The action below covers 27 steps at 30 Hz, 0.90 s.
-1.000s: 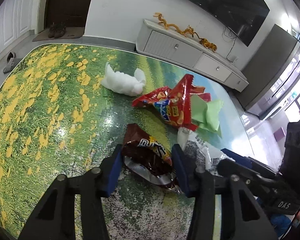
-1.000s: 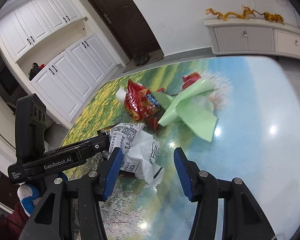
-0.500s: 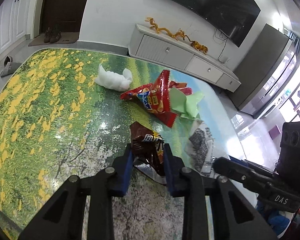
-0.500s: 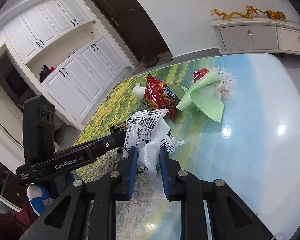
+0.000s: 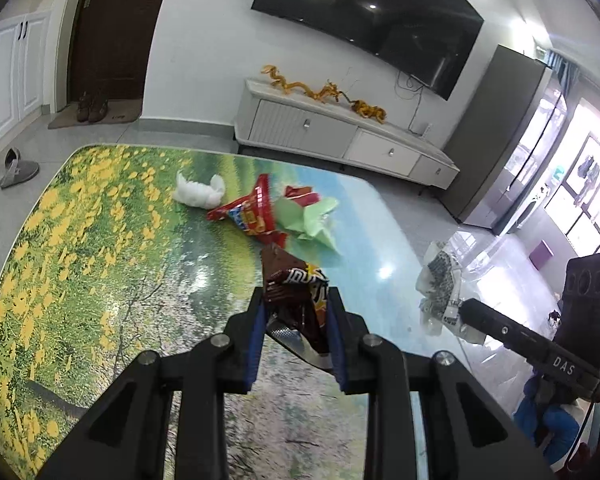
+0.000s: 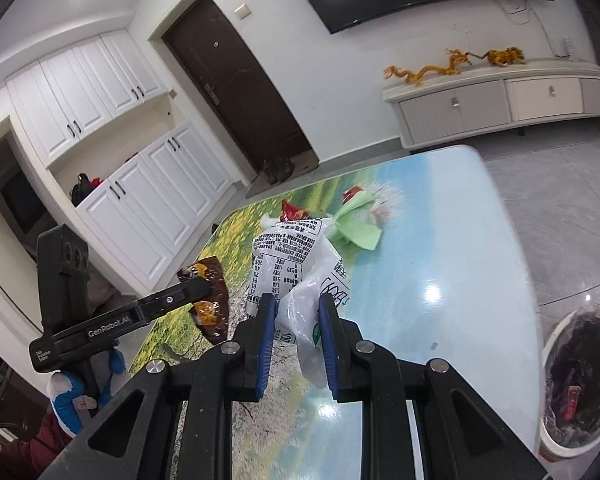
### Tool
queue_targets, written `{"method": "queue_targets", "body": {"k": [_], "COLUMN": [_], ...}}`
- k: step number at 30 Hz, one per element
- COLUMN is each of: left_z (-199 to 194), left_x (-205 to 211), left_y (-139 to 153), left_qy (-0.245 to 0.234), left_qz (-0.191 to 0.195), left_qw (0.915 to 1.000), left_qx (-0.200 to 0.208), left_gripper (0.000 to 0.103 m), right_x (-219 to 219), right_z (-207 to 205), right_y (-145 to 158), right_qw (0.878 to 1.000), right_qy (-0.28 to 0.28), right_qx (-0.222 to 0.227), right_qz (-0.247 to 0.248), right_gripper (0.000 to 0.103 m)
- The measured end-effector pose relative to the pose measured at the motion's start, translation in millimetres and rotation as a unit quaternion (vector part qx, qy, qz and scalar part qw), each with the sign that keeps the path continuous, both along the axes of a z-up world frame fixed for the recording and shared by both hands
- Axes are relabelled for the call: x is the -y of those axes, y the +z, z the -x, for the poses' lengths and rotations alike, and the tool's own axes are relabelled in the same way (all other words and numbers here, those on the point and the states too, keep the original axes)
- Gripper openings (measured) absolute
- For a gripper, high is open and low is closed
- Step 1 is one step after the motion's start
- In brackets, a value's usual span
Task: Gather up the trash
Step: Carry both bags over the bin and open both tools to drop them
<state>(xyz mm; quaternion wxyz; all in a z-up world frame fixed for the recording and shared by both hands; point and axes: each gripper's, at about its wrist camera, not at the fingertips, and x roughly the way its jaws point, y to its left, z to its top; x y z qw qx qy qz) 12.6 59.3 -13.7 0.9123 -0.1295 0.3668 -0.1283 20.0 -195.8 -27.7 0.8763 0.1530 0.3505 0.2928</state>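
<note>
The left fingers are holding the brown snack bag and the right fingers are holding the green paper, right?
Not quite. The right wrist view shows the right gripper pinching the white printed plastic bag; the green paper lies on the table. The brown snack bag part is right.

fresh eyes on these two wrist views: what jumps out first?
Both grippers are shut on trash, lifted clear of the flower-print table: the left gripper pinches a dark brown snack wrapper, the right gripper a white printed plastic bag. Further back on the table lie a red snack bag, green paper and a white crumpled tissue. A lined trash bin stands on the floor beside the table.
</note>
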Motion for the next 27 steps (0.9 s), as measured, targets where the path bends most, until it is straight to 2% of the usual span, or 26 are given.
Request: {"method": "queue_targets", "body": {"k": [8,14,19,27], "left_z": [20,25,16,-14], "left_x": [41,75,108,172], "left_y": [28,40,41,26], "left_qy": [-0.039,-0.073,-0.103,-0.154], "left_qz": [-0.007,-0.011,-0.019,-0.040], "left_qw": [0.9988,0.9966,0.9940,0.9872], "left_qx": [0.028,0.037,0.034,0.012], "left_gripper": [0.027,0.027,0.027,0.027], "right_x": [54,96,136,193], "right_z": [37,51,59,56], "right_y": [19,21,17,-1], "right_qw": [0.998,0.993,0.986,0.972], "right_qy": [-0.062,-0.111,-0.158,-0.234], "right_qx": [0.030,0.038,0.034,0.021], "right_qz": [-0.015,-0.023,-0.030,-0.006], "right_gripper": [0.021,0.021,0.021,0.021]}}
